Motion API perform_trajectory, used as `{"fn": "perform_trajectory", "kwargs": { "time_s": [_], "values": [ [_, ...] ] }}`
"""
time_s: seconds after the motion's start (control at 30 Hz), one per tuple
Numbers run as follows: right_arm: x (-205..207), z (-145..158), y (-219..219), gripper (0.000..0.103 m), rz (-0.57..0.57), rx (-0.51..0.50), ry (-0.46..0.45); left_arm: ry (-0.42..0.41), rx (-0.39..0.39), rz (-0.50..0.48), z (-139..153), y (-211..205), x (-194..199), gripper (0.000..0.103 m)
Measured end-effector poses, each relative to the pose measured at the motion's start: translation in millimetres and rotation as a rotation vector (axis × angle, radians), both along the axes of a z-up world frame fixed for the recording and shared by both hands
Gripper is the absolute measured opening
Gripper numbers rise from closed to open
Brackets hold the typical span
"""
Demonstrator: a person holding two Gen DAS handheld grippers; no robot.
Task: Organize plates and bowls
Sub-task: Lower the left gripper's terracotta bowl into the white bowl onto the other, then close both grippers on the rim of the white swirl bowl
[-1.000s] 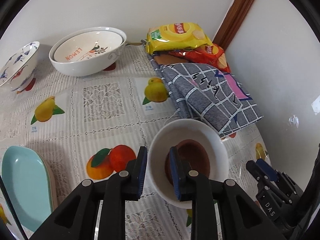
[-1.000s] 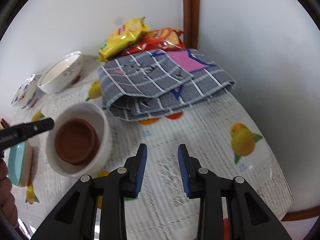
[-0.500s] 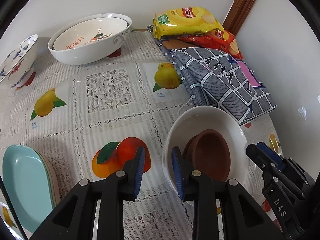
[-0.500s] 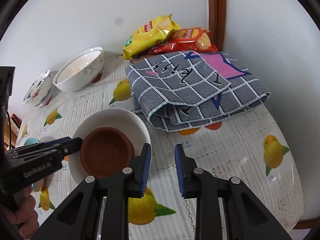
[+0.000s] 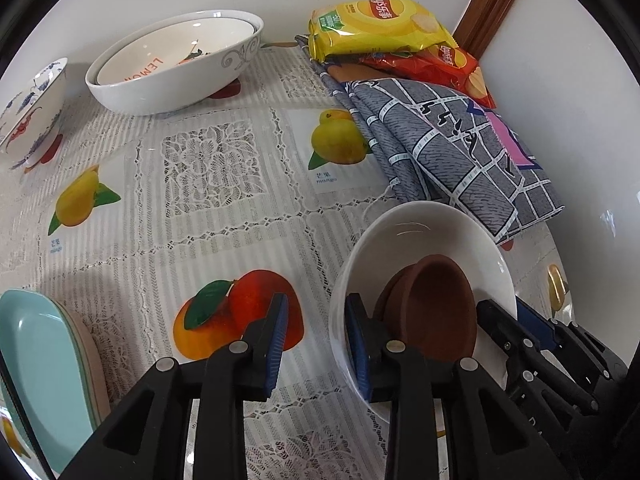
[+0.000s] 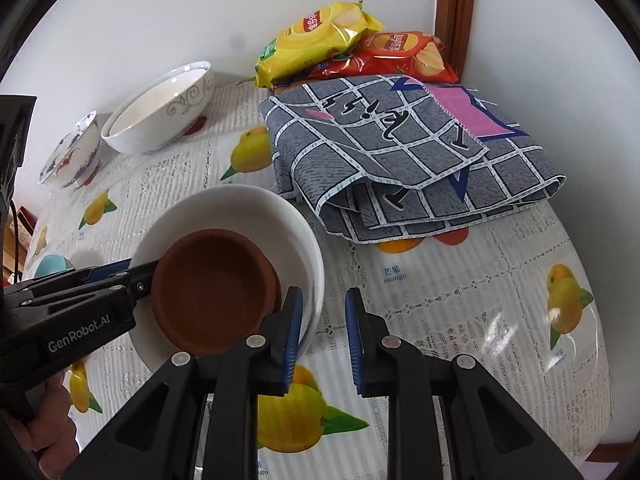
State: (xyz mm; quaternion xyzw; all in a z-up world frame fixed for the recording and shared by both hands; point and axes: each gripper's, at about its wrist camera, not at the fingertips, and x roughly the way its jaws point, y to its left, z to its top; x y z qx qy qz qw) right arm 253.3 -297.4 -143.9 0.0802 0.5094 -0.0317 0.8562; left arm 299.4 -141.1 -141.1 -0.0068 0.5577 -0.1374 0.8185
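A white bowl [image 5: 416, 236] with small brown dishes [image 5: 436, 304] stacked inside sits on the fruit-print tablecloth; it also shows in the right wrist view [image 6: 236, 212] with the brown dishes [image 6: 212, 288]. My left gripper [image 5: 316, 332] is open, its jaws straddling the bowl's left rim, one finger inside, one outside. My right gripper [image 6: 322, 328] is open, its jaws astride the bowl's right rim. Two nested large white bowls [image 5: 172, 60] stand at the back, a blue-patterned bowl [image 5: 32, 108] at far left.
Stacked teal and pink plates [image 5: 44, 372] lie at the near left. A folded grey checked cloth [image 6: 408, 152] and yellow [image 6: 316, 36] and red [image 6: 396, 56] chip bags fill the back right corner by the walls. The table edge curves at right.
Both grippers moved in toward the white bowl. The right gripper came from the bare cloth to straddle the bowl's right rim. The left stayed astride the left rim.
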Motion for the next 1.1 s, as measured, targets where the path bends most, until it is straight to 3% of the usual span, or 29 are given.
{"fn": "perform_trajectory", "kwargs": {
  "time_s": [0.5,1.0,1.1],
  "values": [
    [13,-13,-7,0.037,-0.027,-0.025,0.051,0.000,0.001,-0.023,-9,-3,2,0.028],
    [8,-16,-8,0.038,-0.041,-0.005,-0.022,0.000,-0.028,-0.002,-8,0,2,0.026],
    [6,-17,-8,0.033,-0.061,0.013,-0.032,-0.008,-0.024,-0.001,-8,-1,0,0.026]
  ]
}}
